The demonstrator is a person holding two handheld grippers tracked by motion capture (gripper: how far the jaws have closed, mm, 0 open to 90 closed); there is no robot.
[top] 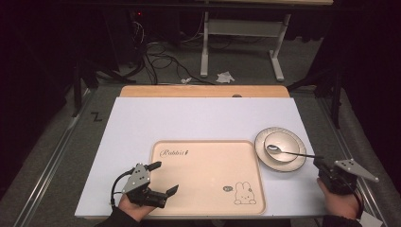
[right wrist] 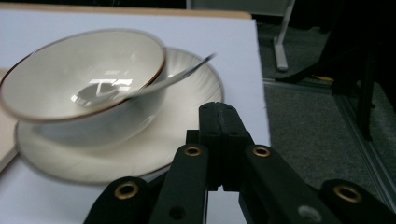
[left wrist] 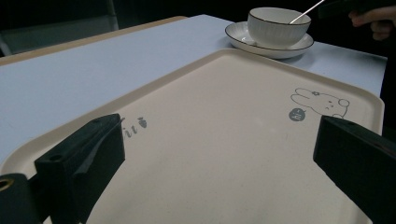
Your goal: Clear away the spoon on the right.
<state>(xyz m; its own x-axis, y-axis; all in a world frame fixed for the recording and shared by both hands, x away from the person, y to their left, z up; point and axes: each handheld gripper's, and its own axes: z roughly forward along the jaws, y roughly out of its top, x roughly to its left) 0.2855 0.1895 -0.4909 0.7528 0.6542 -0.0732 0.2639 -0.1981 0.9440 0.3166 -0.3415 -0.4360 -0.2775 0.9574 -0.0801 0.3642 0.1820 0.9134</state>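
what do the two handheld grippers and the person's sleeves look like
Both are black. The left gripper has two blocky black jaws, a grey three-cornered plate dotted with small holes on top, and a black cable looping from its body. The right gripper carries the same grey plate; its black linkage arms show brass-coloured rivets in the right gripper view. Dark sleeves cover the forearms.

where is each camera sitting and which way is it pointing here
High view: above the person's side, looking forward and down on the table; both hands, left gripper and right gripper show.
Left gripper view: rides low over the tray, looking across it to the bowl on its plate; its own open fingers show.
Right gripper view: beside the plate, facing the bowl and spoon; its shut fingers show.
Shared: all three show the bowl, plate and spoon.
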